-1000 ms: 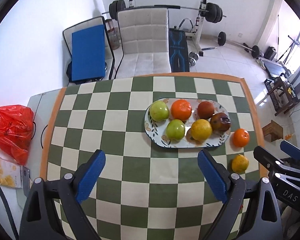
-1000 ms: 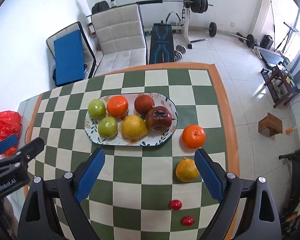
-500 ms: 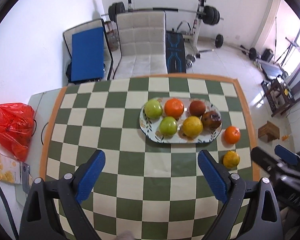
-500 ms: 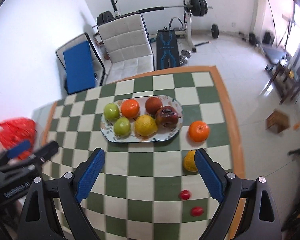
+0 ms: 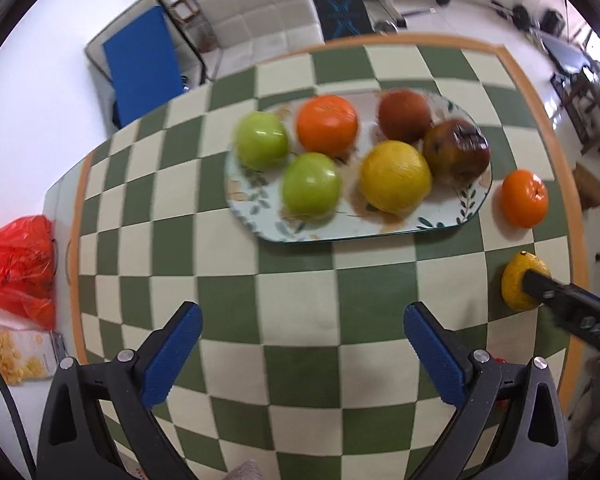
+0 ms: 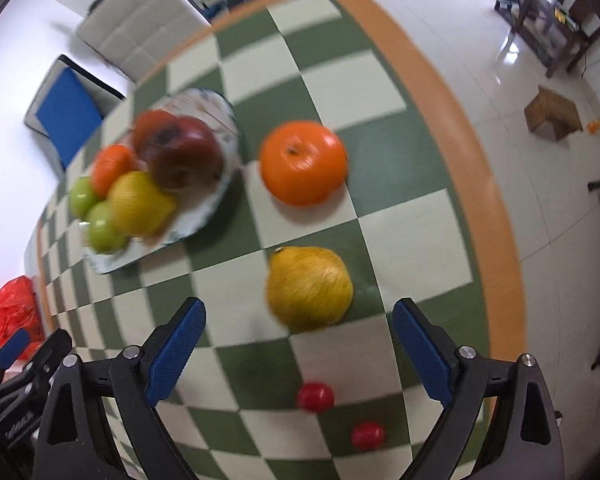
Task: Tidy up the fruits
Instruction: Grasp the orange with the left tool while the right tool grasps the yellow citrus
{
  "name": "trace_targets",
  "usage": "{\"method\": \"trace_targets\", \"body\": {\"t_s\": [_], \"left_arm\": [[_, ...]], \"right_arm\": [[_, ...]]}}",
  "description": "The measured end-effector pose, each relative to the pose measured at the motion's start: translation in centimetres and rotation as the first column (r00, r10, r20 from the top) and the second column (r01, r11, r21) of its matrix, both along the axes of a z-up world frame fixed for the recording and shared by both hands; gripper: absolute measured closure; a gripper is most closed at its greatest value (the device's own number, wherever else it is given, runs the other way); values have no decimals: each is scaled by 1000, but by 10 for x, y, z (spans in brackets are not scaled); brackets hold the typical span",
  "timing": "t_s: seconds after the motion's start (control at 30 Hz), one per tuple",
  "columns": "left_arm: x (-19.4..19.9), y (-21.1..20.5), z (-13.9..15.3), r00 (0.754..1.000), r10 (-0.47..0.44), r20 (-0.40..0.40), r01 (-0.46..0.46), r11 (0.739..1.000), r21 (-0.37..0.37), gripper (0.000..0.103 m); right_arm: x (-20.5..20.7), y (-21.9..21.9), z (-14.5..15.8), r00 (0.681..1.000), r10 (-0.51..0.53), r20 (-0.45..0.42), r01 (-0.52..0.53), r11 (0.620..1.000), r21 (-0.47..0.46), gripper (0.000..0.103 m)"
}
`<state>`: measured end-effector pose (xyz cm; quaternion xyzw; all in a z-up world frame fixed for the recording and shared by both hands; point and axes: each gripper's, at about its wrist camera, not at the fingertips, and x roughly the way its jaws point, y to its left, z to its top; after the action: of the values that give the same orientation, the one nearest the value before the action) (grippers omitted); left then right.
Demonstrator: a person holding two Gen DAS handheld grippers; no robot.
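Looking down from the left wrist view, the left tongs point(image 5: 300, 354) stand wide apart over bare checks near the front edge of the tabletop point(image 5: 300, 300), with nothing between the blue pads. Toward the far edge lies an oval patterned plate point(image 5: 440, 222) bearing two green apples point(image 5: 262, 141), an orange point(image 5: 327, 124), a reddish-brown fruit point(image 5: 405, 116), a yellow citrus point(image 5: 395, 176) and a dark bruised apple point(image 5: 456, 154). Just off the plate's right end, near the right edge of the tabletop, a second orange point(image 5: 525, 198) sits on the cloth; nearer the front along that edge lies a yellow lemon point(image 5: 516, 284), partly covered by one finger of the right tongs point(image 5: 568, 306). A red plastic bag point(image 5: 18, 266) lies off the left edge. In the right wrist view, which is blurred, the right tongs point(image 6: 300, 352) are spread wide and closing slightly, the lemon point(image 6: 310, 288) lying just ahead of the gap and untouched by either pad. The loose orange point(image 6: 303, 162) sits beyond it, the loaded plate point(image 6: 204, 216) to its left, and two small red fruits point(image 6: 316, 397) lie near the front edge, between the fingers.
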<state>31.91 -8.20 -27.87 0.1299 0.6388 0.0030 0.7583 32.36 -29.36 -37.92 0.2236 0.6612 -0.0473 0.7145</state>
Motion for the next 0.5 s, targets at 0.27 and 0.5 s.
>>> {"method": "trace_targets", "body": {"t_s": [0.27, 0.5], "left_arm": [[28, -57, -11, 996, -78, -37, 74, 994, -84, 0], [54, -134, -9, 981, -178, -80, 156, 961, -230, 0]], "right_arm": [[8, -5, -45, 999, 33, -37, -32, 999, 42, 44], [-11, -70, -37, 994, -105, -15, 105, 994, 26, 44]]}}
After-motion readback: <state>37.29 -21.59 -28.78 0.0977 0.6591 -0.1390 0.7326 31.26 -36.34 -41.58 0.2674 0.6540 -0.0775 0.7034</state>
